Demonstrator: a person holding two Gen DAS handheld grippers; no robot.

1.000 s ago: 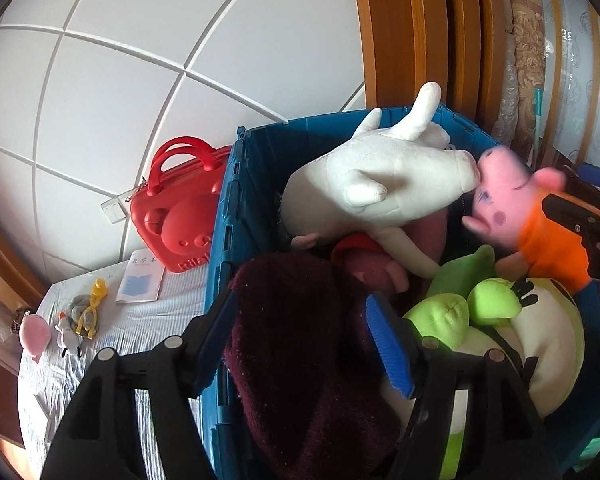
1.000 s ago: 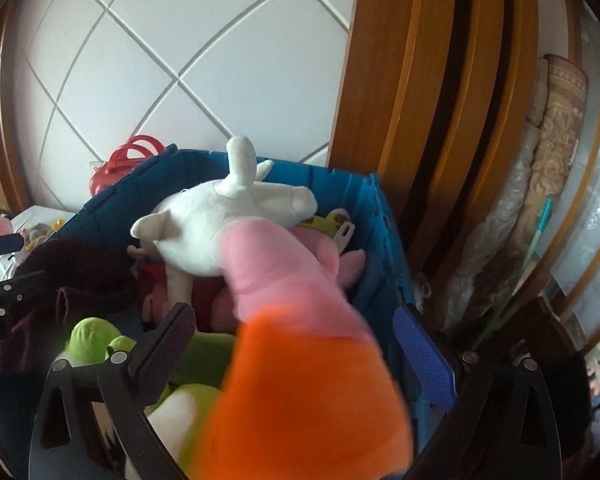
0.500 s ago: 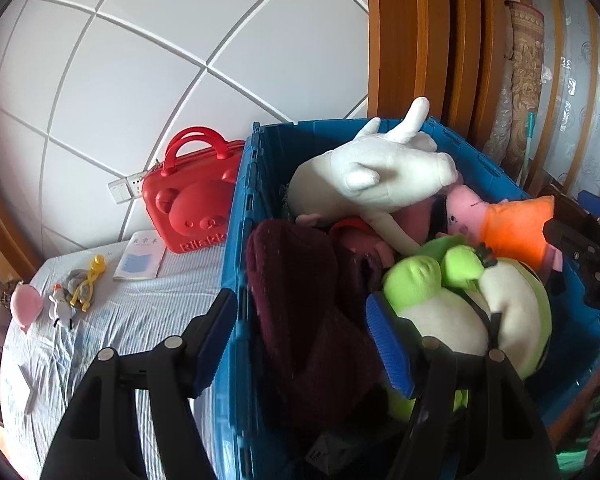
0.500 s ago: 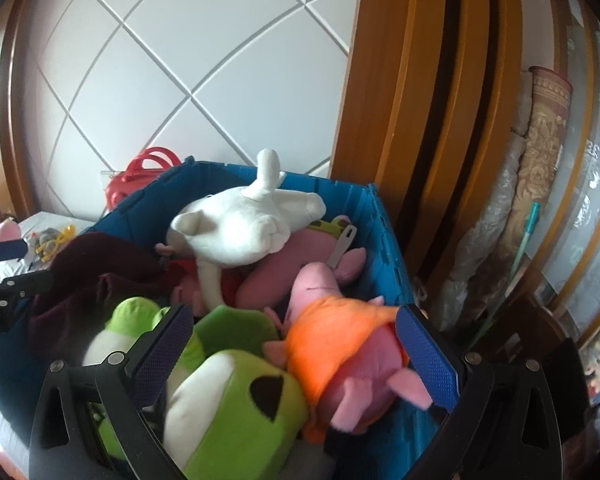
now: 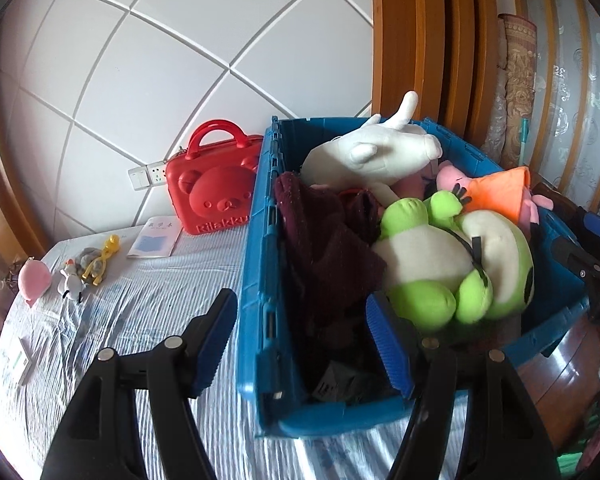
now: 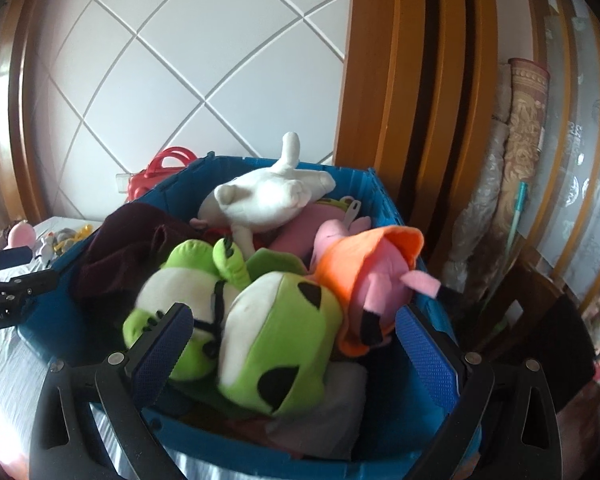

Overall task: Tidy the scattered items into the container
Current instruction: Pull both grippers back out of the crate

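Note:
A blue crate stands on the striped bed, also in the right wrist view. It holds a white plush, a green frog plush, a dark maroon cloth and a pink pig plush in an orange dress. My left gripper is open and empty, above the crate's near left wall. My right gripper is open and empty, above the crate's near end. Small toys and a pink plush lie on the bed at far left.
A red bear-shaped case stands against the tiled wall left of the crate, with a booklet in front of it. A card lies on the bed. Wooden frame and rolled rugs stand to the right.
My right gripper has let go of the pink pig, which now lies in the crate. My left gripper has left the maroon cloth in the crate. Both grippers have pulled back.

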